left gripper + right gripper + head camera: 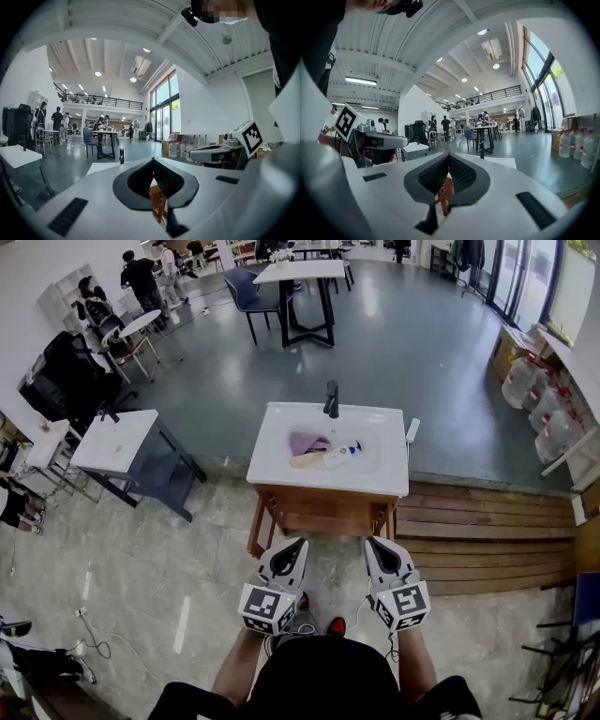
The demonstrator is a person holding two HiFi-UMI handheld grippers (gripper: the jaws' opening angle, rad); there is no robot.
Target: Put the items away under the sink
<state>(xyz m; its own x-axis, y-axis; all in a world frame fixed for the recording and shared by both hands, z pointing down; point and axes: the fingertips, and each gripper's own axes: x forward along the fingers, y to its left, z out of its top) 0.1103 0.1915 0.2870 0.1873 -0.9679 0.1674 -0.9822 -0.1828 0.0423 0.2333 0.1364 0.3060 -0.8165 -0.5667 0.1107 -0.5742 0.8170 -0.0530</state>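
Start step, nothing picked up yet. Left gripper (298,549) – fingers clenched tight on nothing, held level over the floor just short of the wooden stand (323,507). Its own view shows only the stand's frame past the tips.

The items are still in the sink (281,470), well ahead of both grippers: purple cloth (307,442) at the basin's left, a tan thing (305,461) just beside and below it, then a white bottle (342,455) lying on its side w/ the cap to the right.

Right gripper (372,545) is the same: fingers clenched, empty, level, beside the left one.

Next move, prob.: reach fwd over the rim, open one set of fingers and take a single item – the bottle looks easiest – then bring it down under the basin.

Hard to make out: the space under the sink is hidden by the basin top, so can't tell if there's a shelf or a door. The tan thing is too small to name, and it overlaps the cloth and bottle.
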